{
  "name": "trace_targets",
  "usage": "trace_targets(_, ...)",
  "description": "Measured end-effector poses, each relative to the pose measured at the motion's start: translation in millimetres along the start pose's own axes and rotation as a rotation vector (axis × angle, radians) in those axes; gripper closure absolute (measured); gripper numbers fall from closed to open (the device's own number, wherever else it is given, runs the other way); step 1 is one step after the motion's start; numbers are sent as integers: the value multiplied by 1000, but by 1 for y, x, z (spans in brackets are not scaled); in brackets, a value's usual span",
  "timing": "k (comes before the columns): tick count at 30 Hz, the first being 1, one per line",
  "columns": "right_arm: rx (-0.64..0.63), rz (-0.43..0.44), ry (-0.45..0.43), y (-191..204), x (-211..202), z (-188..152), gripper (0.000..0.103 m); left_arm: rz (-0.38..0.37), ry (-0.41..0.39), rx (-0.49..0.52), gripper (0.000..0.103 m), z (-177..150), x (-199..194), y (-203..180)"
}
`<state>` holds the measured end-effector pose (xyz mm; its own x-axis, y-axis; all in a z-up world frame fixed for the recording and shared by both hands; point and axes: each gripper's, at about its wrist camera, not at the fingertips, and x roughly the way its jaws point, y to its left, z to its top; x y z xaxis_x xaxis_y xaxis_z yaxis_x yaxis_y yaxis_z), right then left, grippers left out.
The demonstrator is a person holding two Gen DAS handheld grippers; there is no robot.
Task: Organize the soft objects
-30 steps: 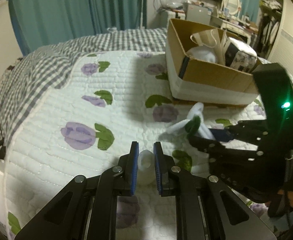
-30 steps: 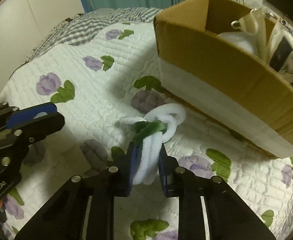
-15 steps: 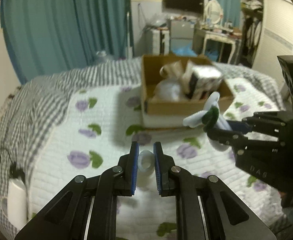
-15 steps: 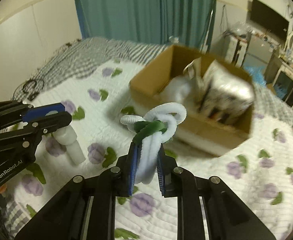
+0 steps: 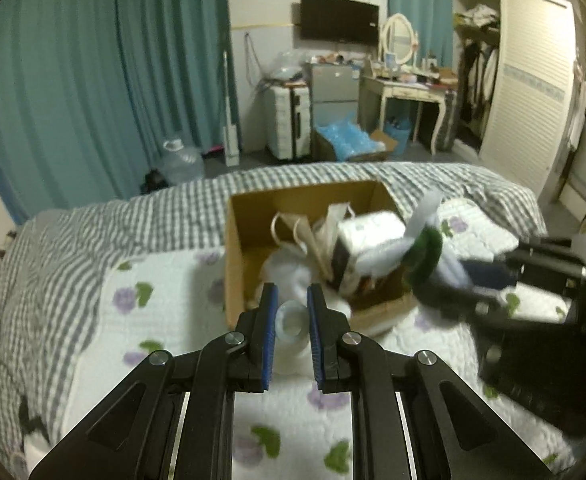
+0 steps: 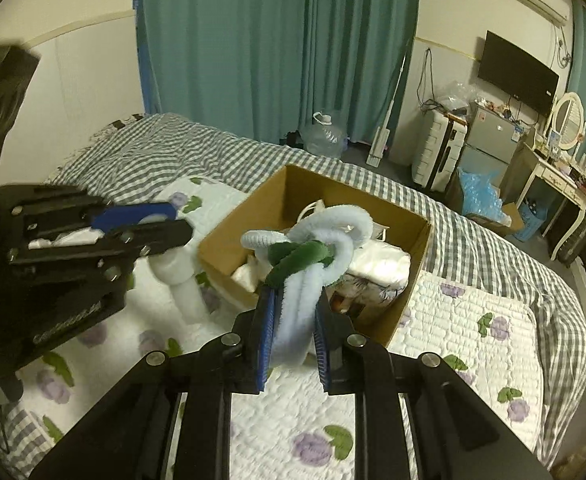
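Two handheld grippers raised above a floral quilt (image 6: 473, 320), left gripper (image 5: 290, 320) pinching what looks like a small white bottle (image 6: 181, 280), right gripper (image 6: 293, 322) clamped on a white-and-green pipe-cleaner bundle (image 6: 313, 252) standing upright, nearer to and just short of the open cardboard box (image 6: 409, 280) ahead.

A bed (image 6: 473, 240) carried everything, spread with a grey-and-white checked sheet (image 5: 93, 236). Over the sheet lay a white quilt (image 6: 473, 344) printed with purple flowers and green leaves. An open cardboard box (image 6: 409, 292) sat on the quilt near its far edge.
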<state>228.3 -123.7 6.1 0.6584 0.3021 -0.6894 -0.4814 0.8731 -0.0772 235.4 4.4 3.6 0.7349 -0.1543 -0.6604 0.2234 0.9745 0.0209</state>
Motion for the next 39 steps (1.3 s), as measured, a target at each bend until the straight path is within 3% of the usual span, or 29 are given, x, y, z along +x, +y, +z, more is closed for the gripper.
trace_targets(5, 16, 24, 31, -13, 36, 0, 85, 1, 22, 20, 89, 21, 45, -1)
trace_targets(14, 7, 68, 53, -22, 94, 0, 85, 61, 42, 55, 83, 20, 84, 4)
trace_targets(17, -1, 76, 52, -20, 105, 0, 79, 97, 38, 53, 64, 19, 86, 9)
trace_targets(18, 0, 69, 52, -20, 107, -1, 68, 104, 16, 48, 51, 19, 83, 12)
trace_targets(19, 1, 64, 52, -19, 109, -2, 51, 111, -1, 45, 37, 19, 79, 13)
trace_targets(21, 5, 51, 37, -18, 107, -5, 40, 123, -48, 43, 28, 20, 67, 15)
trace_targets(23, 12, 49, 23, -18, 103, -7, 40, 130, -73, 49, 27, 22, 57, 16)
trace_targets(27, 54, 22, -21, -22, 78, -5, 32, 149, -113, 50, 27, 28, 29, 17)
trace_targets(30, 69, -17, -75, -26, 44, 0, 32, 160, -160, 51, 27, 31, -4, 14)
trace_targets(36, 91, -188, -226, -27, -63, 23, 24, 161, -310, 12, 27, 39, -94, 5)
trace_targets(38, 116, -223, -275, -26, -105, 27, 22, 149, -348, 12, 21, 39, -121, 1)
trace_targets(39, 124, -231, -289, -24, -119, 28, 20, 143, -374, 12, 12, 38, -138, -1)
